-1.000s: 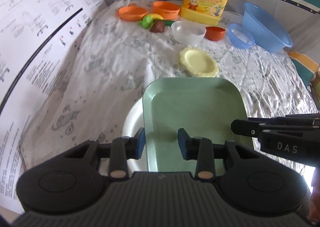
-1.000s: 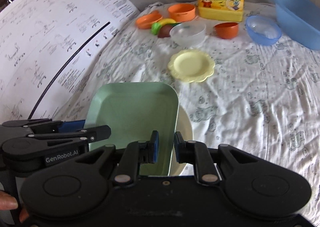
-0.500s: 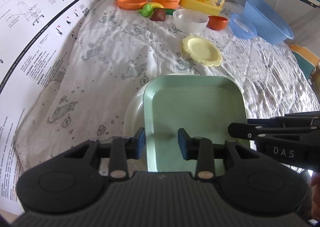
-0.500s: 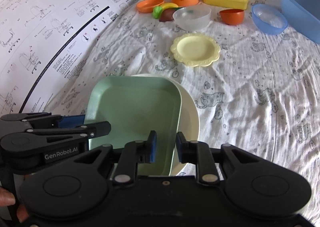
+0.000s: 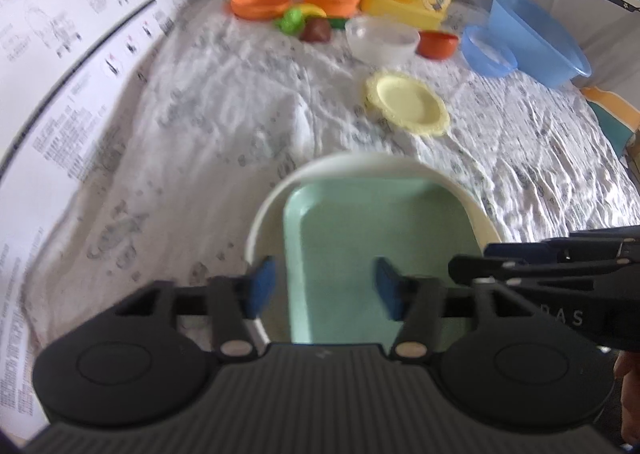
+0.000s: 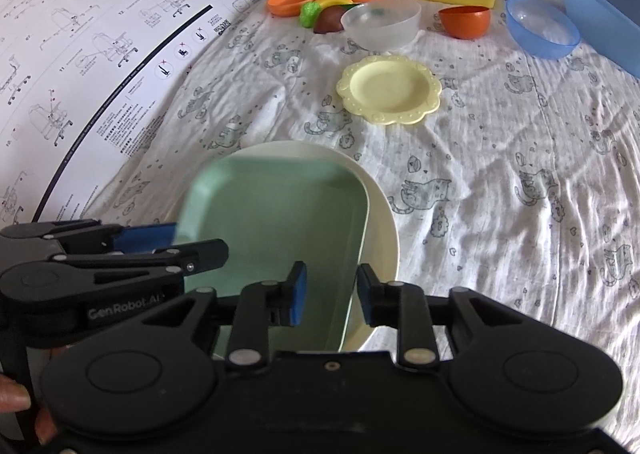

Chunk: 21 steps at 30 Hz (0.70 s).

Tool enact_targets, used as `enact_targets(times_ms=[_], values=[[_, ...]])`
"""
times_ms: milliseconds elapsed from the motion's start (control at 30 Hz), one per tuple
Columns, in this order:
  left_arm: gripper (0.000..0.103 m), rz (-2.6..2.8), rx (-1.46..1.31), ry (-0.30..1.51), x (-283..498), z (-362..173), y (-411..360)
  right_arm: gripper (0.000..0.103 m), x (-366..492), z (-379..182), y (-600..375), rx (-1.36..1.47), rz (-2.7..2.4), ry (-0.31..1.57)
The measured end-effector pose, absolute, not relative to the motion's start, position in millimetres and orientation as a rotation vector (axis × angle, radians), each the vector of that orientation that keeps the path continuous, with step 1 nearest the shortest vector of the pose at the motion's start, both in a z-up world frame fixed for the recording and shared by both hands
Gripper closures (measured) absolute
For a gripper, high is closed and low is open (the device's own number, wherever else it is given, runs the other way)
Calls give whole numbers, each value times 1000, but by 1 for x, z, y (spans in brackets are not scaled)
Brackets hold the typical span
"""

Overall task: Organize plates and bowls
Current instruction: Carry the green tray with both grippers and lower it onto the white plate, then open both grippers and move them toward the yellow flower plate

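1. Both grippers have widened their jaws since half a second ago, letting go of the green tray (image 6: 280, 221).
2. It rests on the cream plate (image 6: 380, 221), stacked to save space.
3. Left gripper (image 5: 324, 290) and right gripper (image 6: 330, 292) straddle its edges, holding nothing.

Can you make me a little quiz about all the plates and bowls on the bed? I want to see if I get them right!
1. True or false: the green plate lies on top of the cream round plate.
2. Pick one: the scalloped plate in the middle of the cloth is A) red, B) yellow, C) blue.
3. Missing word: the small bowl beside the big basin is the colour ___.

Key: 1 true; 2 B; 3 blue.
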<state>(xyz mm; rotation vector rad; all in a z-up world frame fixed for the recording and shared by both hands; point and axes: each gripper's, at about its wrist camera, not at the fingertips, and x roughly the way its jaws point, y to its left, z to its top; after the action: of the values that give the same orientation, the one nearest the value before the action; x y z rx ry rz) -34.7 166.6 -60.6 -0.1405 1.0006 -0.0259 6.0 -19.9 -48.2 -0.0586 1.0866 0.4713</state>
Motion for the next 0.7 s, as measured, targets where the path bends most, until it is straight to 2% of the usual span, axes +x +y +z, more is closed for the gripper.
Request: enact_targets(times_ms=[100, 133, 167, 233, 400, 700], values=[[24, 32, -108, 957, -36, -52, 170, 42, 8, -44, -26, -23, 476, 1071], [15, 44, -115, 949, -36, -50, 174, 30, 9, -42, -29, -5, 477, 1067], [8, 56, -127, 940, -36, -48, 177, 24, 10, -40, -32, 6, 477, 1056], [2, 72, -151, 926, -37, -45, 184, 15, 9, -35, -35, 2, 479, 1029], [0, 102, -205, 937, -38, -45, 195, 1, 8, -29, -39, -3, 475, 997], [0, 112, -196, 949, -36, -44, 192, 0, 8, -25, -47, 11, 449, 975]])
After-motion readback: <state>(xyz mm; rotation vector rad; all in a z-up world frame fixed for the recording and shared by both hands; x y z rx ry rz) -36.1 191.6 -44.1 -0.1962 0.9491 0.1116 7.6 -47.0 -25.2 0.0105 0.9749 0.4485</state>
